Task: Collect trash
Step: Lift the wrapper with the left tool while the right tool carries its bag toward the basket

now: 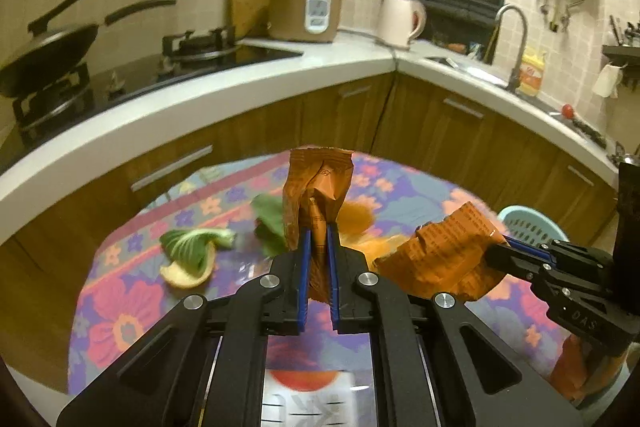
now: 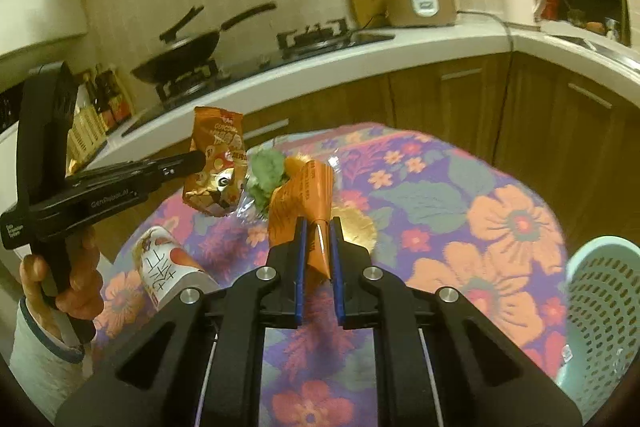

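Observation:
In the left wrist view my left gripper [image 1: 318, 231] is shut on a crumpled orange snack packet [image 1: 318, 183], which stands up above the floral tablecloth [image 1: 120, 307]. My right gripper [image 1: 498, 249] comes in from the right, shut on a second orange wrapper [image 1: 444, 259]. The right wrist view shows that wrapper [image 2: 304, 191] pinched between my right gripper's [image 2: 318, 225] blue pads. To its left, my left gripper [image 2: 194, 161] holds the snack packet [image 2: 216, 163] in the air, with a person's hand [image 2: 78, 283] on its handle.
On the table lie a bok choy leaf [image 1: 196, 241] on an orange peel [image 1: 186, 275], more greens [image 2: 266, 175], another peel [image 2: 356, 227] and a tipped white cup [image 2: 168, 267]. A pale blue perforated basket [image 2: 600, 307] stands at the right. The kitchen counter [image 1: 200, 99] curves behind.

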`<state>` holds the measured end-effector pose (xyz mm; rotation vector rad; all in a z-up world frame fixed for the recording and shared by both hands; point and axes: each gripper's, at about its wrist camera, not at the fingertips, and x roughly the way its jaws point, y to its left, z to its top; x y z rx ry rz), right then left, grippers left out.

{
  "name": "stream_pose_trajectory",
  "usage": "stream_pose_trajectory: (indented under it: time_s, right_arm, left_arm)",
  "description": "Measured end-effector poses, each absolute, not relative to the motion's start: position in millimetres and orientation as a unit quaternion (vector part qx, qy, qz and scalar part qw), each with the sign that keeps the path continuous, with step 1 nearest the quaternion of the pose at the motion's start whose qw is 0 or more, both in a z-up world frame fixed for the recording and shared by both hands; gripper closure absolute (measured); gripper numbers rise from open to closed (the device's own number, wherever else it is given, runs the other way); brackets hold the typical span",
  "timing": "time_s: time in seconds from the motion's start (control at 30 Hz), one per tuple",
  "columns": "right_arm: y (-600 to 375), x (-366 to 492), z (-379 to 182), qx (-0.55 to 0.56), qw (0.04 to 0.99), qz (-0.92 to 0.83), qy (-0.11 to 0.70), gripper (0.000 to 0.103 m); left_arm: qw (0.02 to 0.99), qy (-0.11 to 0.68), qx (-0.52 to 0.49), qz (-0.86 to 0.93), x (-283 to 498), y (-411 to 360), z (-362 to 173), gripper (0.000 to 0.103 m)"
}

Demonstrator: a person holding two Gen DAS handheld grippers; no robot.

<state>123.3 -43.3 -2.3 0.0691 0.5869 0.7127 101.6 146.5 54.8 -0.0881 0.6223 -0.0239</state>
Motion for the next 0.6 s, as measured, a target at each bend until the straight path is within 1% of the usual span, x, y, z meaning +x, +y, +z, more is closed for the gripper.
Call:
stream_pose_trajectory:
  time_s: [0.33, 0.6]
  right_arm:
    - [-144, 119, 3, 0.097, 0.921, 0.275, 0.258, 0.094]
    - [-238, 119, -8, 0.122, 0.941, 0.192, 0.25, 0.094]
  left_arm:
    - [0.958, 0.275, -0.032, -0.077, 102, 69, 69, 0.097]
    - [0.949, 0.281, -0.017, -0.145, 121, -23, 58, 0.097]
